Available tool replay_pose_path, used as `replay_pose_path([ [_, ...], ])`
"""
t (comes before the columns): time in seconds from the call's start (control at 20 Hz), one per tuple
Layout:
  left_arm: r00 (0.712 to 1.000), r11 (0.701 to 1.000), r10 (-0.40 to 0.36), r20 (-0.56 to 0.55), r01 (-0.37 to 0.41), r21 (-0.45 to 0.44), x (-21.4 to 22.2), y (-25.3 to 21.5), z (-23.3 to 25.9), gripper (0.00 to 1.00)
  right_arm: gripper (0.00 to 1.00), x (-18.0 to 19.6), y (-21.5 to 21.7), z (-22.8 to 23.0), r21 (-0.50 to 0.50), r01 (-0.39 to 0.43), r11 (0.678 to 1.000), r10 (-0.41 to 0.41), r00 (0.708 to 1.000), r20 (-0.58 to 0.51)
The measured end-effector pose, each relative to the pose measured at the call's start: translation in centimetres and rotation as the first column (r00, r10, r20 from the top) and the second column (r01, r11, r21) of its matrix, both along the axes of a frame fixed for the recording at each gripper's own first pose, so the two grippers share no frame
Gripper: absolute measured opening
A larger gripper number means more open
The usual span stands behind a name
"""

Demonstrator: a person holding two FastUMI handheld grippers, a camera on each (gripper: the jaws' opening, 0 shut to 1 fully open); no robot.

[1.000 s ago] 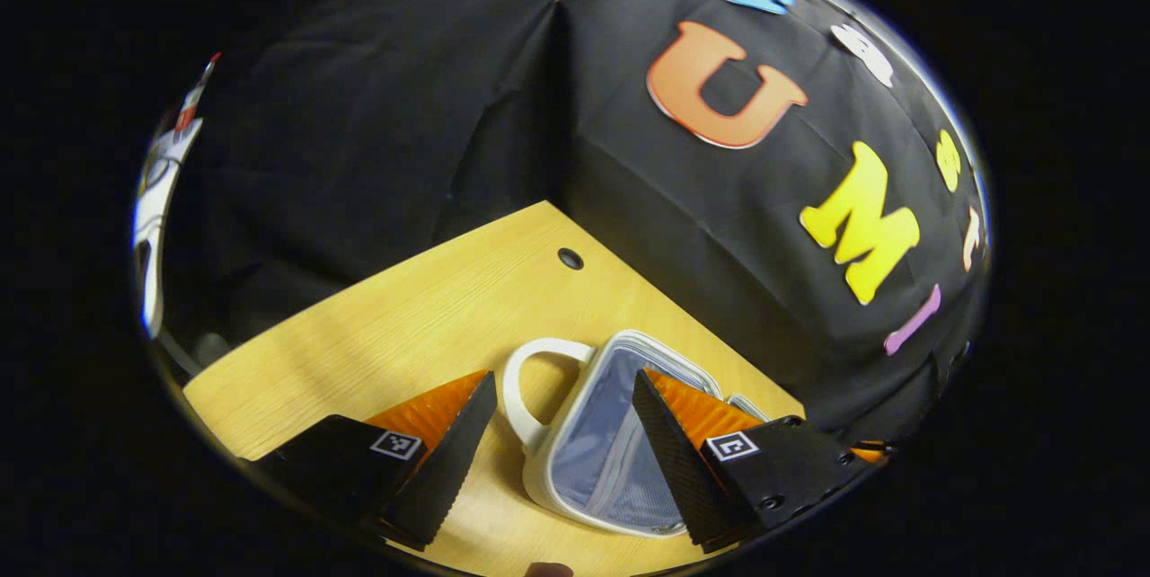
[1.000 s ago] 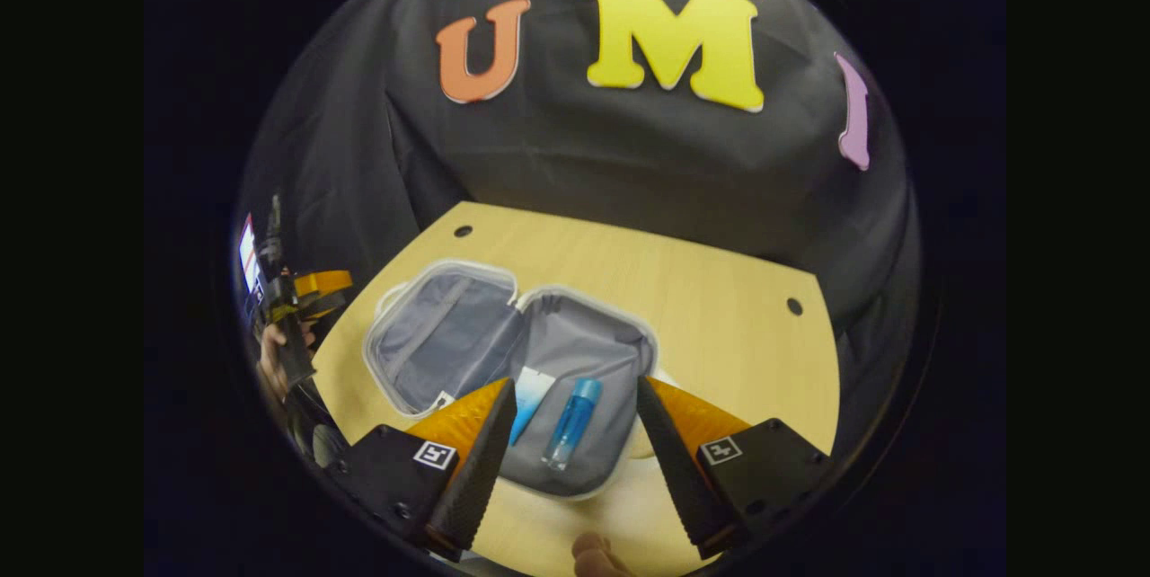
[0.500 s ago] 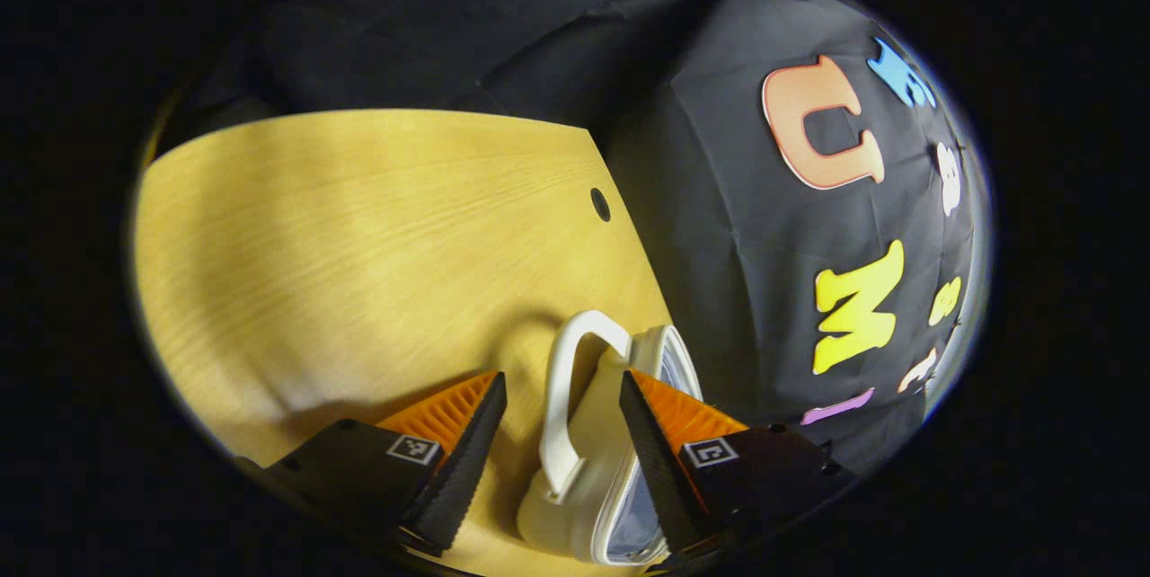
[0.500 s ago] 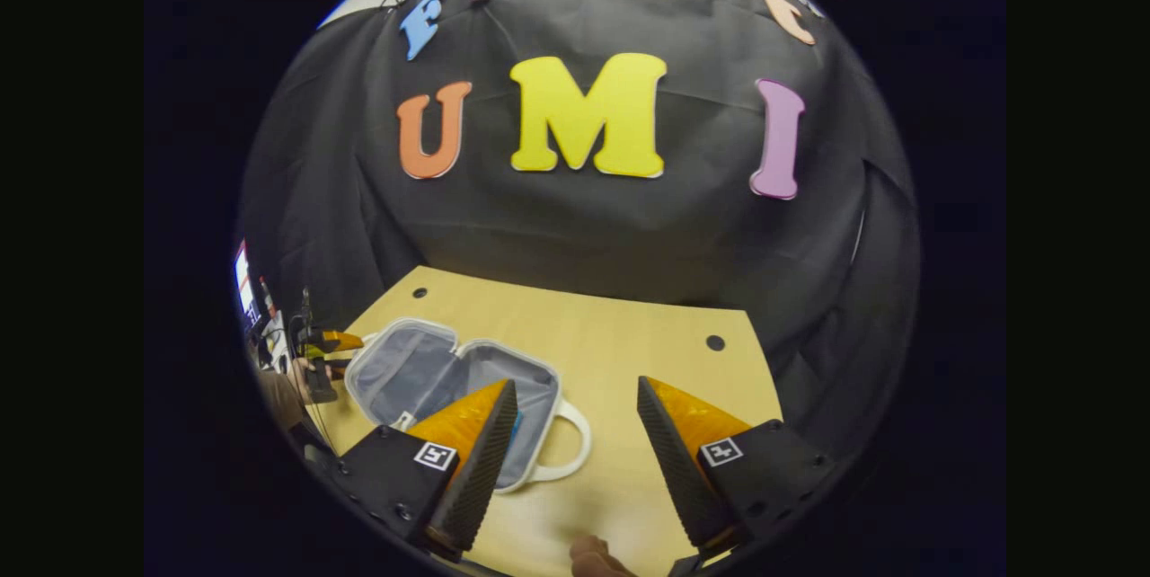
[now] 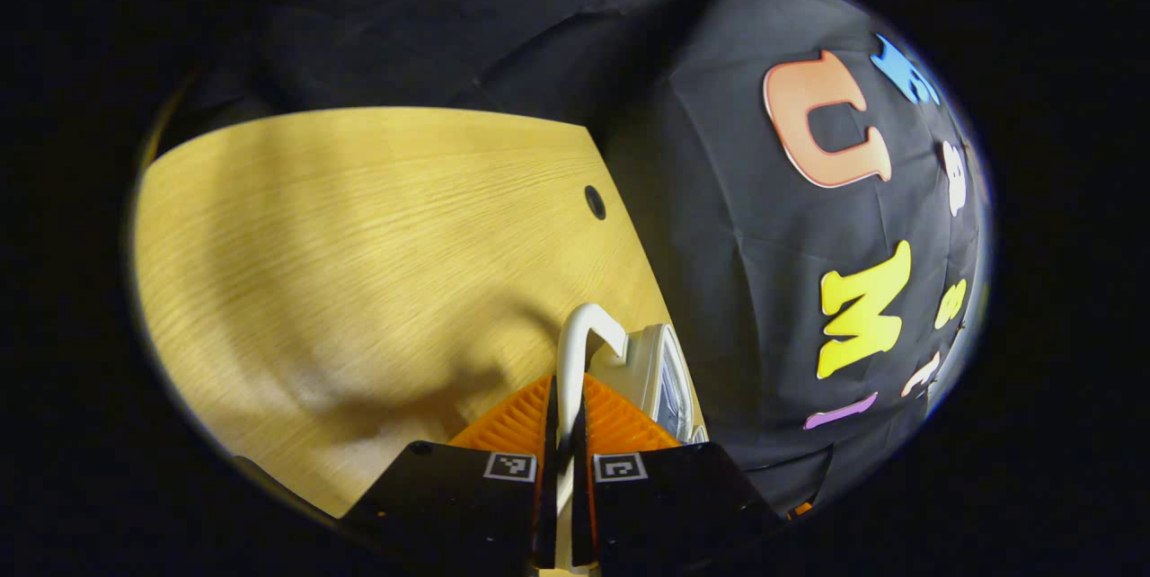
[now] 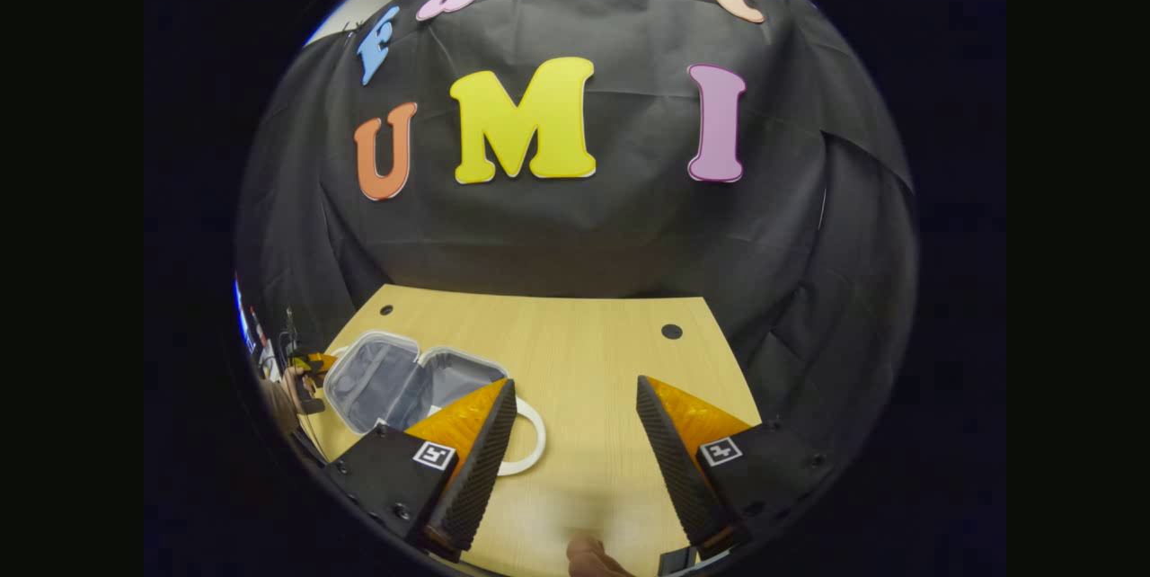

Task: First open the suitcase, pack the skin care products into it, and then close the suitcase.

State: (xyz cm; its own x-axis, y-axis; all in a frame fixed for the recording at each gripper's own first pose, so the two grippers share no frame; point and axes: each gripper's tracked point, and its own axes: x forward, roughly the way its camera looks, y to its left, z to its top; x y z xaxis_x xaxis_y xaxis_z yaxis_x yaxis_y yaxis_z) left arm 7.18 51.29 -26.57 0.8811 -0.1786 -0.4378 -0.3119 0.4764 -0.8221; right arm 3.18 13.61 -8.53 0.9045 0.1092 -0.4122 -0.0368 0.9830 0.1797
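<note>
Broadly, the wooden tabletop (image 6: 584, 352) spreads pale and bare across its middle and right, with a small round hole (image 6: 671, 331) near the far right corner and another hole (image 5: 595, 201) near the far edge in the left gripper view; the black cloth wall stands directly behind that far edge. Toward the tabletop's left side, the small white suitcase (image 6: 395, 379) lies with both grey-lined halves spread open, one white loop handle (image 6: 530, 451) reaching toward the open wood. What lies inside is too small to tell from here. On the far left half, the other handle (image 5: 575, 352) rises as a thin white arch, and the left claw (image 5: 563, 433) is clamped on it, both fingers pressing its sides. The right claw (image 6: 575, 433) hangs above bare wood with its fingers spread wide, holding nothing, the suitcase just beside its left finger (image 6: 476, 460).
</note>
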Motion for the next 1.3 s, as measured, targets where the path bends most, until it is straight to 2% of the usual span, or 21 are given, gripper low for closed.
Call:
replay_pose_path([
  [0.3, 0.994, 0.982, -0.043, 0.098, 0.024, 0.189, 0.4, -3.0, 10.2, 0.06, 0.8, -0.1, -3.4, 2.1, 0.013, -0.03, 0.999, 0.029, 0.995, 0.094],
  [0.5, 0.982, 0.935, -0.109, 0.157, 0.048, 0.351, -0.2, -8.9, 17.0, 0.06, 0.8, -0.7, -5.9, 2.8, 0.017, -0.084, 0.996, 0.081, 0.986, 0.145],
  [0.65, 0.971, 0.893, -0.158, 0.179, 0.063, 0.446, -1.1, -14.0, 19.9, 0.06, 0.8, -1.4, -7.7, 2.2, 0.033, -0.117, 0.993, 0.11, 0.982, 0.156],
  [0.75, 0.969, 0.864, -0.175, 0.177, 0.065, 0.5, -1.2, -17.5, 21.0, 0.06, 0.8, -1.9, -9.0, 1.2, 0.039, -0.133, 0.99, 0.126, 0.981, 0.148],
  [0.9, 0.961, 0.836, -0.205, 0.185, 0.074, 0.543, -1.4, -22.8, 21.7, 0.06, 0.8, -2.7, -10.8, -0.2, 0.035, -0.151, 0.988, 0.145, 0.98, 0.136],
  [1.0, 0.954, 0.811, -0.247, 0.171, 0.107, 0.575, -1.9, -26.9, 21.6, 0.06, 0.8, -3.4, -11.5, -1.3, 0.035, -0.166, 0.985, 0.161, 0.98, 0.117],
  [1.15, 0.944, 0.752, -0.3, 0.135, 0.147, 0.642, -2.7, -31.0, 20.3, 0.06, 0.8, -3.9, -13.1, -2.1, 0.047, -0.176, 0.983, 0.171, 0.981, 0.093],
  [1.3, 0.93, 0.715, -0.355, 0.091, 0.207, 0.667, -2.6, -36.0, 18.2, 0.06, 0.8, -4.3, -14.2, -3.0, 0.049, -0.183, 0.982, 0.179, 0.981, 0.076],
])
